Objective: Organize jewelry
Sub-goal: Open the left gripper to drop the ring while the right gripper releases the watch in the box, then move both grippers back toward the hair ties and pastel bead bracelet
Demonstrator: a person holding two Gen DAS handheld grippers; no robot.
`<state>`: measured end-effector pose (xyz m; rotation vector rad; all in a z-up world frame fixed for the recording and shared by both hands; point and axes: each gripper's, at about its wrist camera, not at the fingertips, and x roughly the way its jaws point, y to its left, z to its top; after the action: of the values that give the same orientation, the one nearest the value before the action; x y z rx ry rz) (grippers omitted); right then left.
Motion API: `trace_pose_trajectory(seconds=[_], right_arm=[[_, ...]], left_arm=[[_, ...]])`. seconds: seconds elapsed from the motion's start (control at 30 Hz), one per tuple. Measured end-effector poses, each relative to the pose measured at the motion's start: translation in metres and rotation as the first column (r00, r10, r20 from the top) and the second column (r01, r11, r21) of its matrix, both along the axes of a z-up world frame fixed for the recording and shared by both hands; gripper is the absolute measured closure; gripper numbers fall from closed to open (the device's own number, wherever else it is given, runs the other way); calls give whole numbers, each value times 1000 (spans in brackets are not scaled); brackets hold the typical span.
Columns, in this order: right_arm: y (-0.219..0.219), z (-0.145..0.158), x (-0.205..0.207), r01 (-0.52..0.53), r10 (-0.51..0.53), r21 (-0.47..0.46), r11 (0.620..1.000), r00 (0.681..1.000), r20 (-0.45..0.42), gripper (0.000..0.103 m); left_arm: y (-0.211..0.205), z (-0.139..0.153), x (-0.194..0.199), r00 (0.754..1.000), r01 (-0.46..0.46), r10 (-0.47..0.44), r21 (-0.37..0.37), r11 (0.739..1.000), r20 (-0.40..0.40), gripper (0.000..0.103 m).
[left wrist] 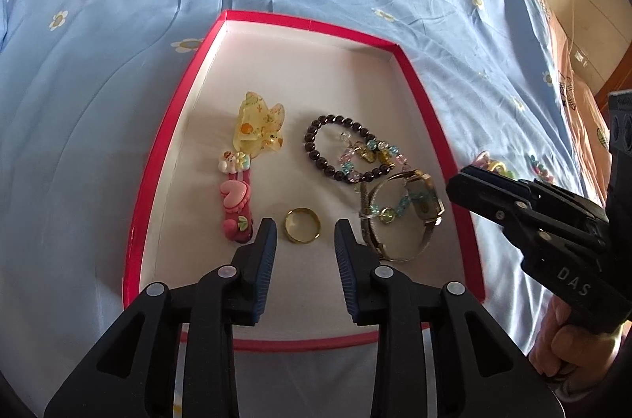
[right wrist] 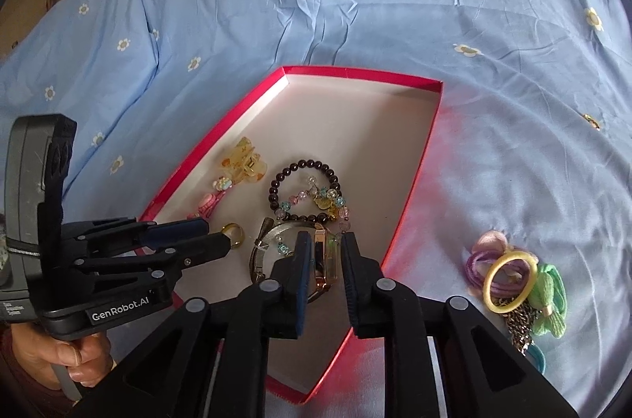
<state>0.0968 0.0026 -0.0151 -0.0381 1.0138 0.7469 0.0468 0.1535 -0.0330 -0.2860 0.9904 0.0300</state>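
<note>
Inside the red-rimmed tray [left wrist: 426, 126], far half bare; left gripper [left wrist: 304, 234] gapes around the gold ring [left wrist: 303, 224]; right gripper [right wrist: 327, 252] parted above the watch [right wrist: 324, 256], hair ties [right wrist: 513, 283] outside.

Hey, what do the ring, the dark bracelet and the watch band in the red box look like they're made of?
Plain gold-coloured ring: likely polished metal, judging by its bright glints. Dark round-bead bracelet: glossy beads, stone or glass, can't tell which. Silver mesh watch band: apparently fine woven metal, with a dull sheen.
</note>
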Motion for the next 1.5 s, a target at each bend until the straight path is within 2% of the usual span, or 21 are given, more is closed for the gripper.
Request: trace_pose_trajectory(seconds=[0.13, 0.4, 0.5, 1.0, 1.5], right_arm=[[-16, 8, -4, 30, -30, 29, 999, 1000, 1, 76], [-63, 19, -13, 118, -119, 63, 991, 993, 7, 66], [-82, 19, -14, 157, -158, 66, 985, 987, 4, 66], [-192, 7, -23, 378, -377, 53, 924, 926, -31, 60], [-243, 5, -22, 468, -466, 65, 881, 884, -44, 60]], left_arm=[[-2, 7, -4, 1000, -12, 12, -25, 1000, 20, 65], [-24, 15, -5, 999, 18, -16, -43, 999, 34, 61], [-36, 17, -5, 999, 41, -40, -44, 998, 33, 61], [-94, 28, 2, 987, 159, -158, -25, 987, 36, 58], [-139, 31, 26, 969, 246, -247, 24, 969, 23, 58]])
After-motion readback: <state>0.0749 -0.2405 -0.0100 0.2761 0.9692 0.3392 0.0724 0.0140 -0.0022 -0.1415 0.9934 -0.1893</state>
